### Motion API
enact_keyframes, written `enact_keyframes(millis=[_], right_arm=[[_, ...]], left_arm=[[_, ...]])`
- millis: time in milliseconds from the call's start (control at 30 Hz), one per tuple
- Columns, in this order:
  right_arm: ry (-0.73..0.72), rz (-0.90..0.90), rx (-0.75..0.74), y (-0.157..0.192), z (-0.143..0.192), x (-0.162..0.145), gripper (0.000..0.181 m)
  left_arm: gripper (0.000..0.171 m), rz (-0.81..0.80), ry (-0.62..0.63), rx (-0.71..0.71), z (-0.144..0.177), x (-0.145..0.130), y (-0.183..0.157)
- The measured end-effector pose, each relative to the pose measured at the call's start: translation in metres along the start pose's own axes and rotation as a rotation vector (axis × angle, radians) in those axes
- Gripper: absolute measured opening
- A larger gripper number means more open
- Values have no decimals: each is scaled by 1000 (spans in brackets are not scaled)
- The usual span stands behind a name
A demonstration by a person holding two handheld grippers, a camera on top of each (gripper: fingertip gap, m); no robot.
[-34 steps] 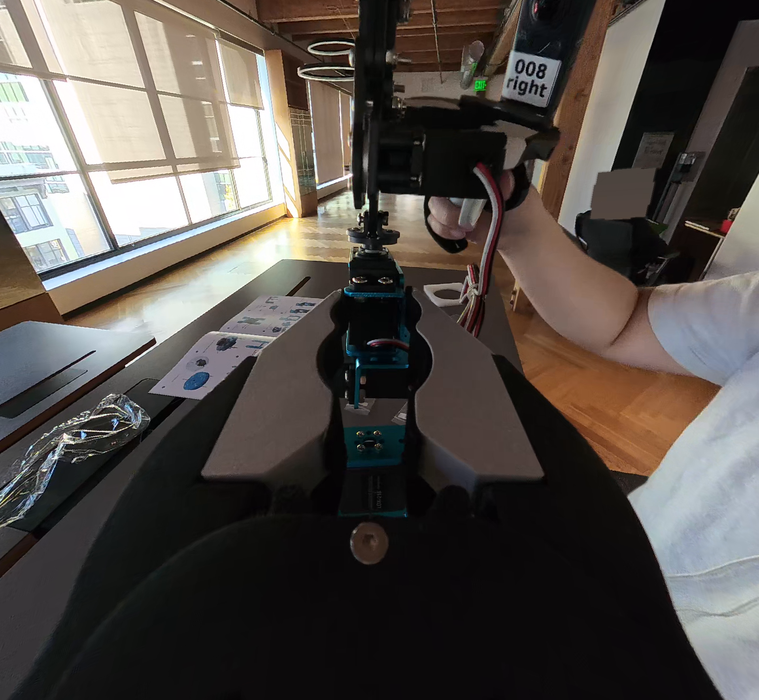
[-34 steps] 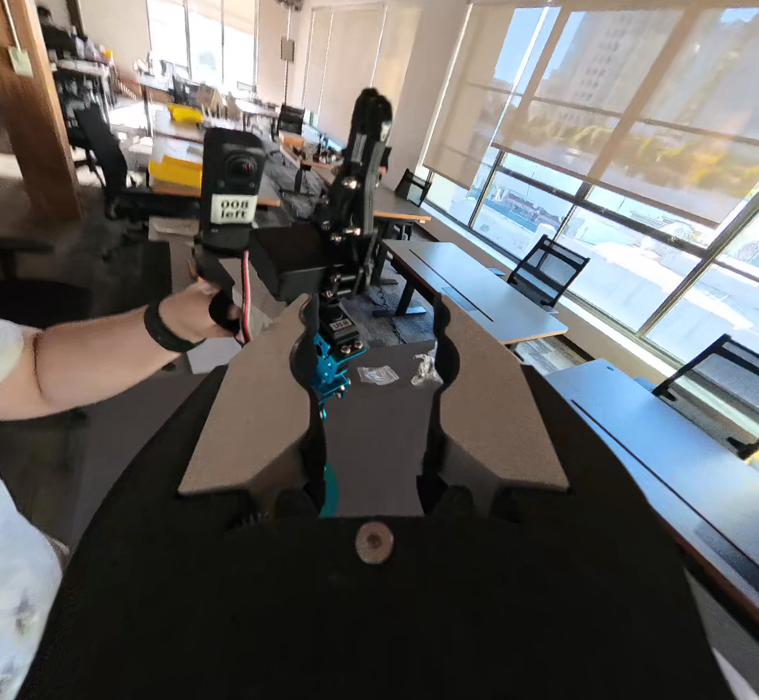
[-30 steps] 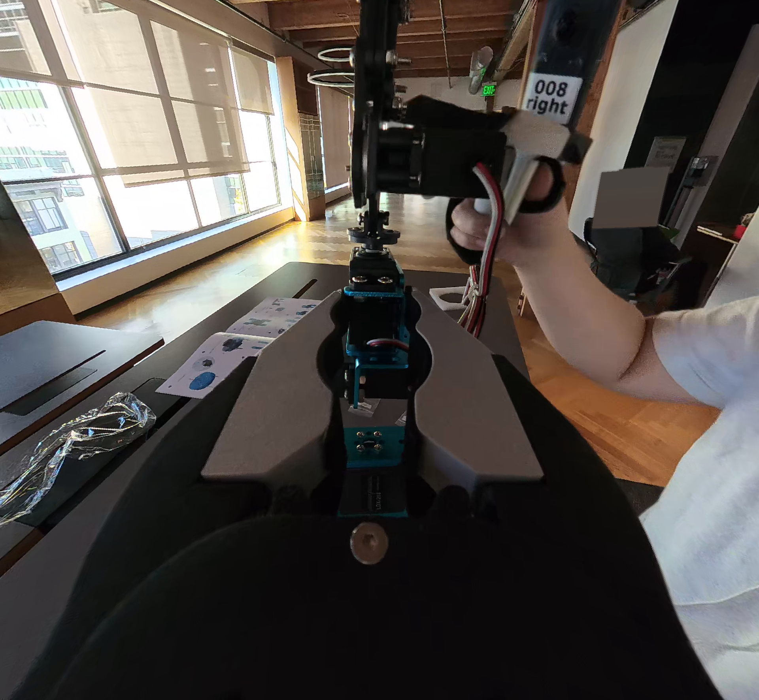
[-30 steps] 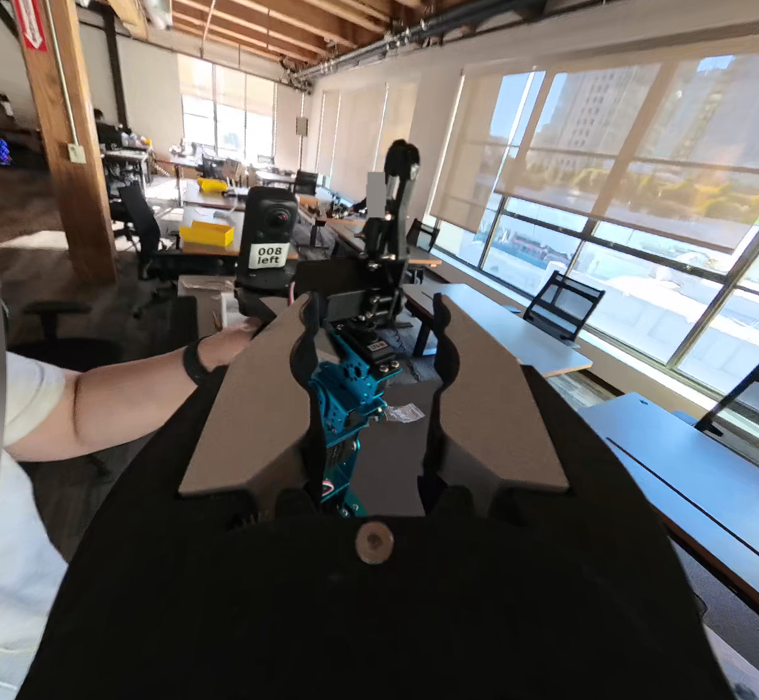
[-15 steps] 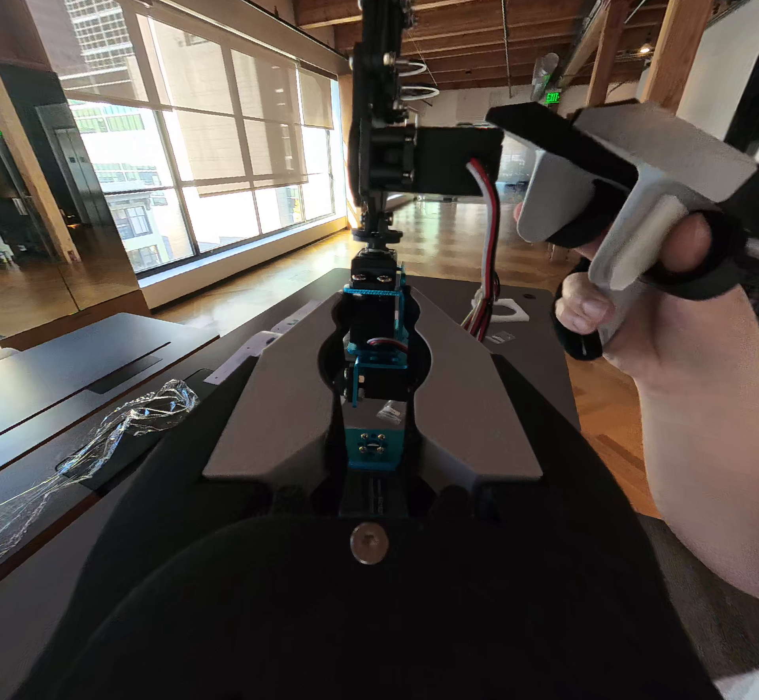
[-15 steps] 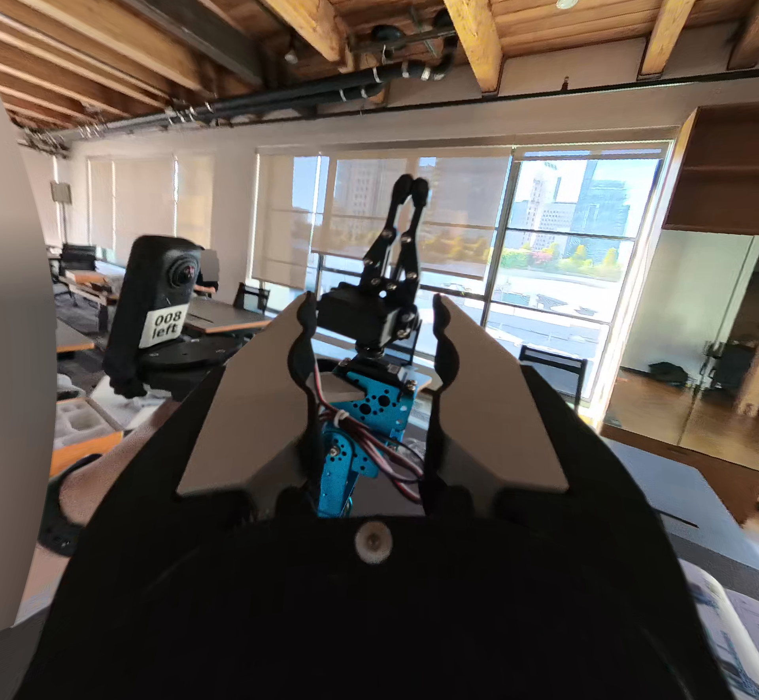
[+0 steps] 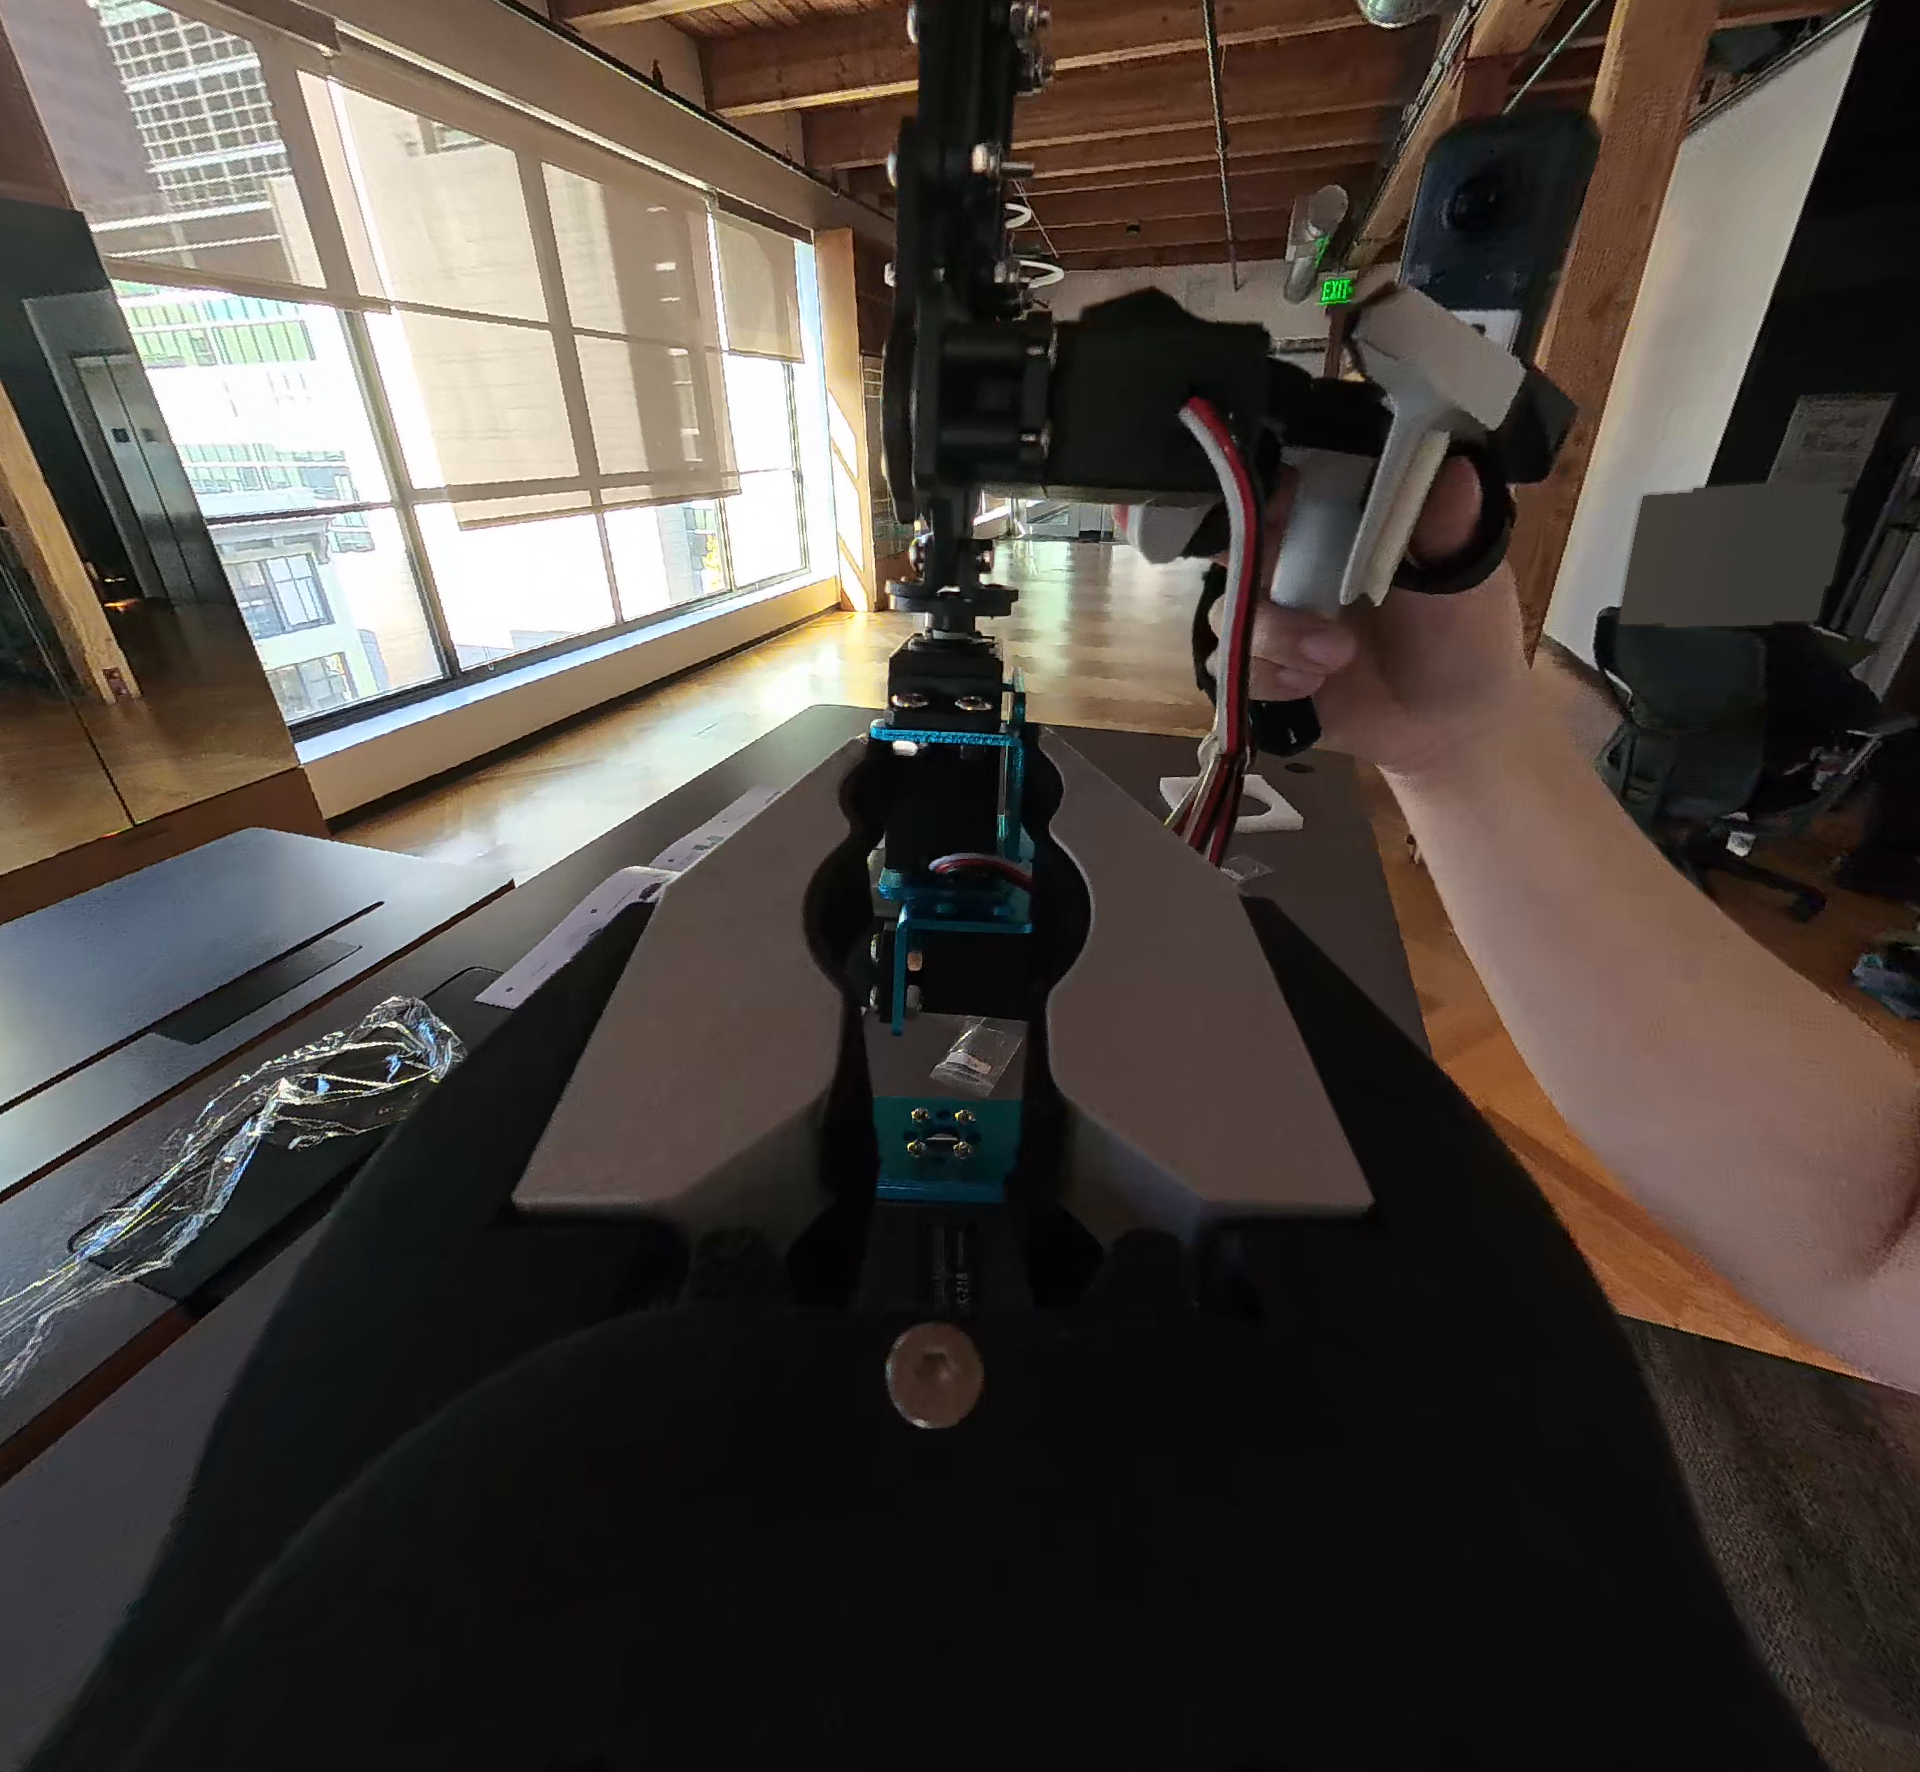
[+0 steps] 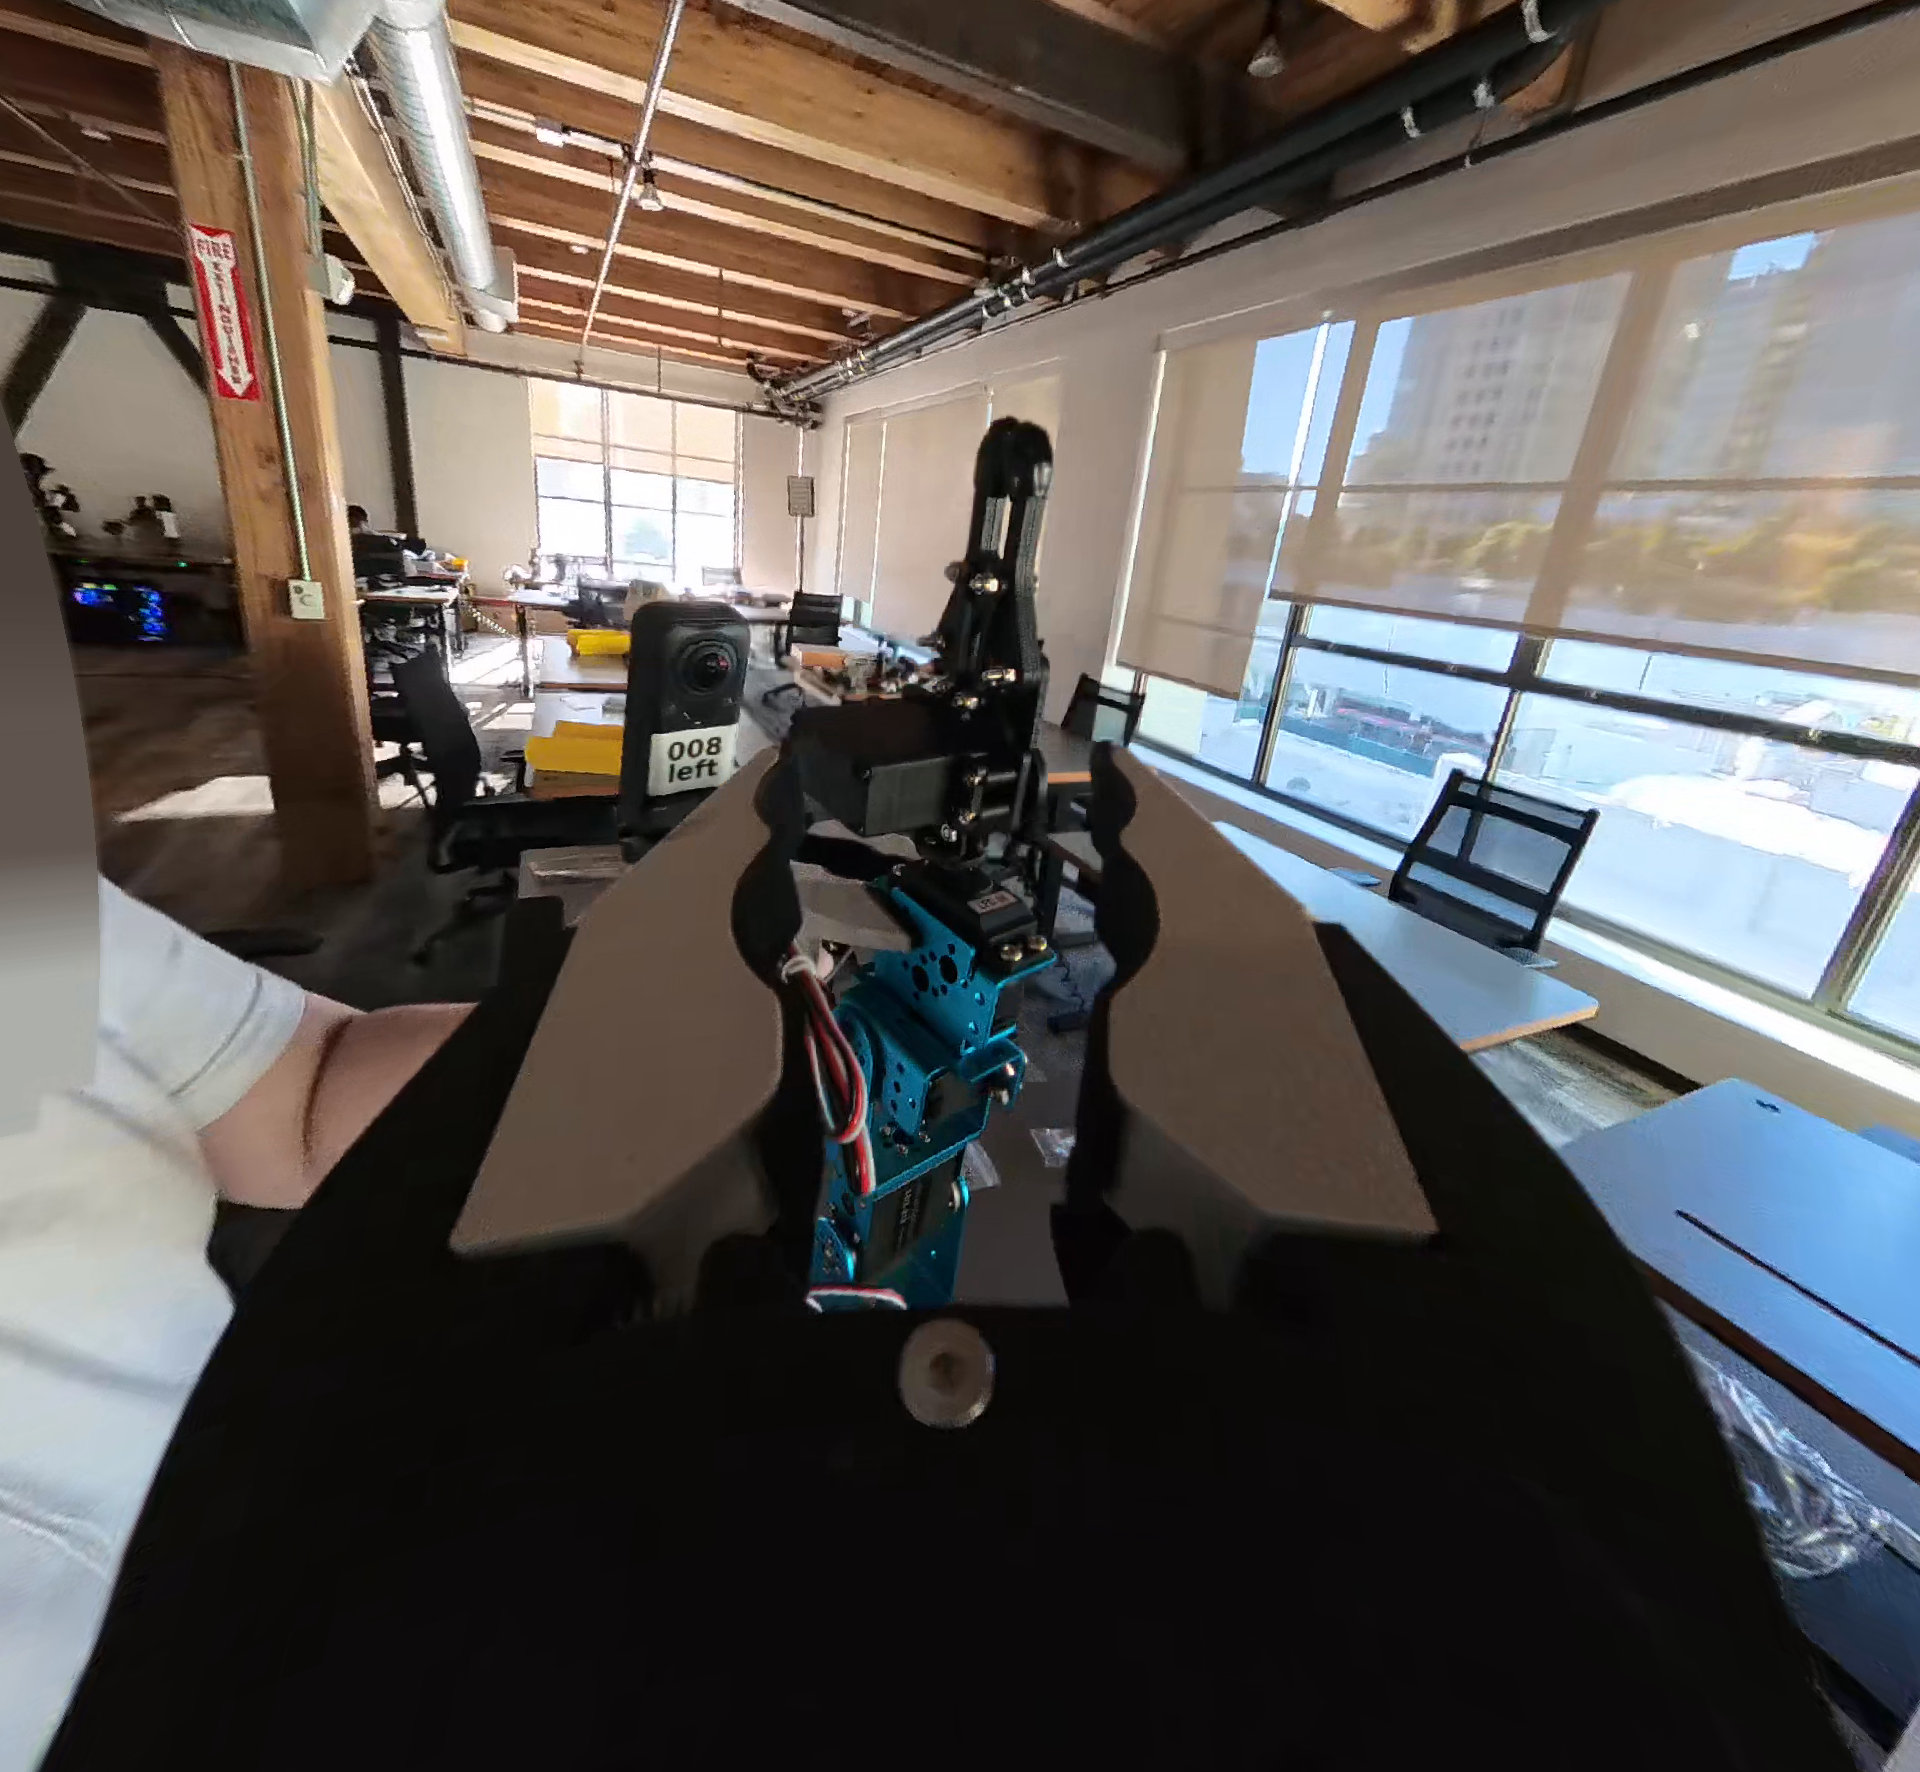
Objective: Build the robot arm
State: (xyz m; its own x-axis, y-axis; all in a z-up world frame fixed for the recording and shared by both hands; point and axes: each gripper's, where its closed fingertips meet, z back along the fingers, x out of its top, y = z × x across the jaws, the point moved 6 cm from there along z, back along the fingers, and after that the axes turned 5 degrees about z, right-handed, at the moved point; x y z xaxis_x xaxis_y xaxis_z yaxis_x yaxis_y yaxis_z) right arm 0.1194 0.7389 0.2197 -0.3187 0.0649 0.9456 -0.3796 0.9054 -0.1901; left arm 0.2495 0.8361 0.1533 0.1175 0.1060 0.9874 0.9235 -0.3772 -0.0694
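A small robot arm (image 7: 951, 901) of blue brackets and black servos stands upright, topped by a black claw (image 7: 961, 164). My left gripper (image 7: 951, 756) is shut on its blue bracket section. My right gripper (image 8: 940, 766) is open, its fingertips either side of the black servo (image 8: 883, 787) under the claw (image 8: 1003, 579). I cannot tell if they touch it. Red, white and black wires (image 8: 831, 1047) hang from that servo. In the left wrist view a hand (image 7: 1382, 662) holds the right gripper's handle just right of the servo (image 7: 1122, 413).
A black table (image 7: 1309, 891) lies below, with crumpled clear plastic (image 7: 260, 1130), printed sheets (image 7: 613, 901), a white foam piece (image 7: 1257, 803) and small parts bags (image 8: 1049, 1140). Other desks (image 8: 1403, 953), a chair (image 8: 1486, 860) and a wooden post (image 8: 281, 579) stand beyond.
My right gripper has swung round the small arm and now faces its black servo. Its hand came close to the left camera, then drew back. My left gripper has kept its hold.
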Motion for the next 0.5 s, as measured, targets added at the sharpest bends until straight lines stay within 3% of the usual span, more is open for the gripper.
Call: enact_keyframes(millis=[167,333,500], right_arm=[[-40,61,-115,6,43,-22,49],[-18,-44,-208,-13,98,-52,48],[42,-104,-240,-33,147,-63,48]], left_arm=[[24,15,0,3,2,1,-1],[30,93,-20,-21,4,3,-1],[35,59,-18,72,9,6,-4]])
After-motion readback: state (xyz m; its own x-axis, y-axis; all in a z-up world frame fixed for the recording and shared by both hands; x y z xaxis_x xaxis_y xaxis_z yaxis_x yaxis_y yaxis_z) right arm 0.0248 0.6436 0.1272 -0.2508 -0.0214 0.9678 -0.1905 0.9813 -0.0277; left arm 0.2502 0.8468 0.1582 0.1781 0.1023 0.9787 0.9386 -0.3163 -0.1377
